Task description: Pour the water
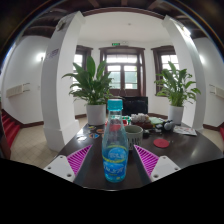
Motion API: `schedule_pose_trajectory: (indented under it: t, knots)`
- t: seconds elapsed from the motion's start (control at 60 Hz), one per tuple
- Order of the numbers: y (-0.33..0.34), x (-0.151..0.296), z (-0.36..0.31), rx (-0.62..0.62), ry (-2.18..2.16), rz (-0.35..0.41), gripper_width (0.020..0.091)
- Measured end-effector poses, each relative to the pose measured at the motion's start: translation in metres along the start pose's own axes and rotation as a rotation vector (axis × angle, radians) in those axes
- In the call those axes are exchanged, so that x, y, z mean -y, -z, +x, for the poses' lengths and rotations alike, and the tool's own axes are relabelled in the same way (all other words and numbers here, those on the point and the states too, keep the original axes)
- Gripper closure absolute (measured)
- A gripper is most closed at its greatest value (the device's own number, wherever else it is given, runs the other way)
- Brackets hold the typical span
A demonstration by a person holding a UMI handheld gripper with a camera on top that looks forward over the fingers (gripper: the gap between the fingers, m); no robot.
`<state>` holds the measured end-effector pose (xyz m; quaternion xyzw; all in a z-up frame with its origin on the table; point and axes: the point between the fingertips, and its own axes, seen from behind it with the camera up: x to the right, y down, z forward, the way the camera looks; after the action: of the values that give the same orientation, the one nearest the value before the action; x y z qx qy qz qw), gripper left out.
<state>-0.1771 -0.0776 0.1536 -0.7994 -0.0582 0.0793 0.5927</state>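
Gripper (114,160) fingers stand wide apart around a clear plastic water bottle (115,146), blue-capped, label unreadable, upright before a grey cup (133,133).

Window (124,70) backlight, dim foreground, strong fisheye curvature.

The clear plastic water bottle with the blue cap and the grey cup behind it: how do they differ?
The clear plastic water bottle with the blue cap is taller than the grey cup. The bottle is transparent and capped; the cup is opaque and open-topped. The bottle stands between the tool fingers; the cup sits beyond them. Both are upright on the dark round table.
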Motion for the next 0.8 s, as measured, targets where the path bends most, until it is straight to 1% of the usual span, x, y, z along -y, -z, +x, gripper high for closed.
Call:
schedule_pose_trajectory:
  t: [0.2,0.25,0.283,0.333,0.35,0.383,0.433,0.45,0.467,0.483,0.5,0.583,0.6,0.617,0.7,0.8]
  knots:
    - [-0.041,0.013,0.01,0.016,-0.004,0.006,0.0301]
    - [-0.048,0.009,0.003,0.033,-0.005,0.001,0.0332]
    - [-0.052,0.008,0.003,0.031,-0.001,-0.002,0.0369]
    - [-0.056,0.006,0.007,0.006,0.011,0.005,0.0581]
    - [-0.056,0.005,0.003,0.017,0.012,0.002,0.0587]
    - [-0.057,0.004,0.001,0.026,0.008,-0.003,0.0631]
    - [-0.057,0.003,0.001,0.026,0.009,-0.004,0.0676]
    - [-0.057,0.003,0.001,0.026,0.007,-0.001,0.0702]
    - [-0.061,-0.015,-0.015,0.022,0.002,0.012,0.0713]
    - [-0.061,-0.015,-0.015,0.02,-0.001,0.018,0.0712]
    - [-0.061,-0.014,-0.016,0.017,-0.006,0.026,0.0732]
    - [-0.061,-0.011,-0.019,0.011,0.006,0.054,0.0736]
    - [-0.069,-0.001,-0.01,0.011,0.005,0.054,0.0736]
    - [-0.062,-0.01,-0.011,0.008,0.001,0.057,0.0737]
    - [-0.065,-0.01,-0.016,0.012,-0.019,0.051,0.0738]
    - [-0.083,0.003,-0.051,0.078,-0.146,0.066,0.0737]
